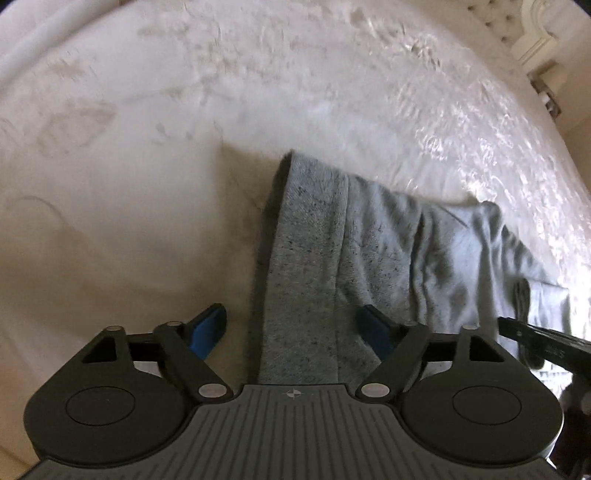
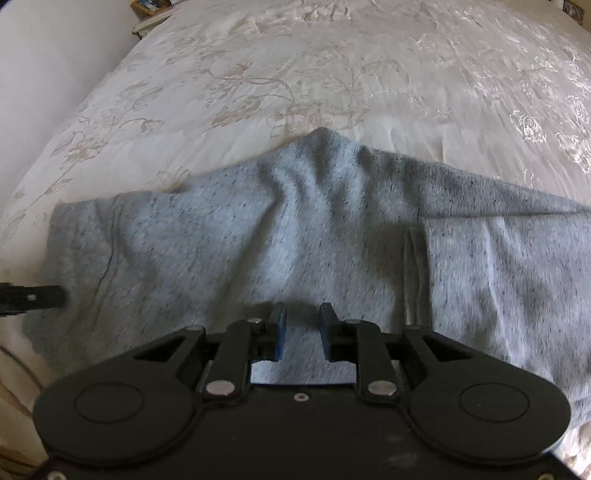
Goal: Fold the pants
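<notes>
Pants, grey with dark flecks, lie on a bed under a cream bedspread with a pale flower pattern.

From the left wrist, the cloth runs from 6 o'clock up to a corner just above the middle, then spreads toward 3 o'clock in soft creases. The left claw stands wide, its blue pads far apart. A strip of the grey cloth passes between them, and neither pad presses on it; the pad at 7 o'clock sits over bare bedspread, while the pad at 5 o'clock is over the cloth. At 4 o'clock, part of the other gripper's black body shows at the frame's edge. A tufted headboard shows at 1 o'clock.

From the right wrist, the pants fill the middle and the 3 o'clock side, with a raised peak just above centre and a seam or fold edge toward 4 o'clock. The right claw is narrow, with a small gap between its pads. It sits low over the cloth at 6 o'clock; whether it pinches a fold cannot be told. At 9 o'clock, a dark bar of the left gripper juts in over the cloth's edge.
</notes>
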A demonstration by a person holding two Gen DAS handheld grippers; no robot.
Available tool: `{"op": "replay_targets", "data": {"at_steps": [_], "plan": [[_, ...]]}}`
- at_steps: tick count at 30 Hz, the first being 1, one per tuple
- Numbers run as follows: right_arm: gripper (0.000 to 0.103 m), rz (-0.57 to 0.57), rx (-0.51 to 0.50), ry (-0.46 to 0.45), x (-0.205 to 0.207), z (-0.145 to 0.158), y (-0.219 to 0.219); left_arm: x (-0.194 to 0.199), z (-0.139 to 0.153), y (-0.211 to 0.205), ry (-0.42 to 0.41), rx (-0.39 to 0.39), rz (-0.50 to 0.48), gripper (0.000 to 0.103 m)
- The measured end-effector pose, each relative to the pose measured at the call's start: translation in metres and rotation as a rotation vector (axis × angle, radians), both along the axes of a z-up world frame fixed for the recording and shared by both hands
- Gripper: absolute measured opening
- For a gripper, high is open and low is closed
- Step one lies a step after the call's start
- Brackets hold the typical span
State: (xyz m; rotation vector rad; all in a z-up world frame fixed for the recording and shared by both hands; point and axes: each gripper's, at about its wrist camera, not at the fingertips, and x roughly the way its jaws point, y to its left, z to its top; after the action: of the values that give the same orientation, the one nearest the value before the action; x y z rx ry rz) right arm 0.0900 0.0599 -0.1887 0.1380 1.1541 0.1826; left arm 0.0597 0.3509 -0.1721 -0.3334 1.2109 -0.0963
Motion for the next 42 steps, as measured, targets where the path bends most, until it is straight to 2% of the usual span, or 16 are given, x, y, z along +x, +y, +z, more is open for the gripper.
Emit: {"op": "replay_targets", "data": {"at_steps": [3,9,11,13,15,16,17,19,20,24,27,30,33,37,42], "plan": [[0.022,-0.016,0.010,0.005,-0.008,0.003,-0.001,0.006,-0.008,-0.001,0.012,-0.077,-0.005,0.082],[0.022,-0.042,0.016,0.008,-0.023,0.008,-0.006,0.023,-0.016,-0.024,0.003,-0.137,-0.053,0.083],[0.022,-0.053,0.016,0.007,-0.028,0.011,-0.010,0.026,-0.019,-0.028,0.006,-0.144,-0.035,0.083],[0.023,-0.067,0.011,0.003,-0.034,0.014,-0.015,0.025,-0.022,-0.024,0.021,-0.173,0.029,0.082],[0.023,-0.075,-0.001,-0.004,-0.040,0.017,-0.020,0.024,-0.022,-0.018,0.039,-0.200,0.079,0.074],[0.023,-0.075,-0.008,-0.009,-0.043,0.017,-0.023,0.023,-0.021,-0.015,0.050,-0.199,0.100,0.063],[0.024,-0.072,-0.015,-0.011,-0.046,0.018,-0.024,0.022,-0.020,-0.012,0.052,-0.194,0.117,0.042],[0.025,-0.062,-0.021,-0.012,-0.052,0.016,-0.026,0.018,-0.014,-0.009,0.044,-0.198,0.139,0.030],[0.025,-0.052,-0.022,-0.017,-0.054,0.015,-0.025,0.016,-0.010,-0.008,0.034,-0.201,0.142,0.026],[0.025,0.045,-0.010,-0.067,-0.070,0.009,-0.009,0.005,0.013,-0.016,-0.021,-0.153,0.145,0.022],[0.024,0.202,-0.077,0.013,-0.075,-0.017,0.016,-0.002,0.031,-0.027,-0.054,-0.143,0.173,0.020],[0.023,0.277,-0.102,0.009,-0.072,-0.023,0.021,-0.010,0.048,-0.045,-0.080,-0.120,0.188,0.019],[0.022,0.270,0.010,0.014,-0.066,-0.009,-0.002,-0.016,0.072,-0.066,-0.131,-0.090,0.197,0.019],[0.022,0.240,0.112,-0.056,-0.072,0.022,-0.049,-0.022,0.112,-0.099,-0.188,-0.092,0.220,0.019],[0.022,0.153,0.160,-0.097,-0.071,0.042,-0.120,-0.020,0.147,-0.181,-0.268,-0.098,0.163,0.019]]}}
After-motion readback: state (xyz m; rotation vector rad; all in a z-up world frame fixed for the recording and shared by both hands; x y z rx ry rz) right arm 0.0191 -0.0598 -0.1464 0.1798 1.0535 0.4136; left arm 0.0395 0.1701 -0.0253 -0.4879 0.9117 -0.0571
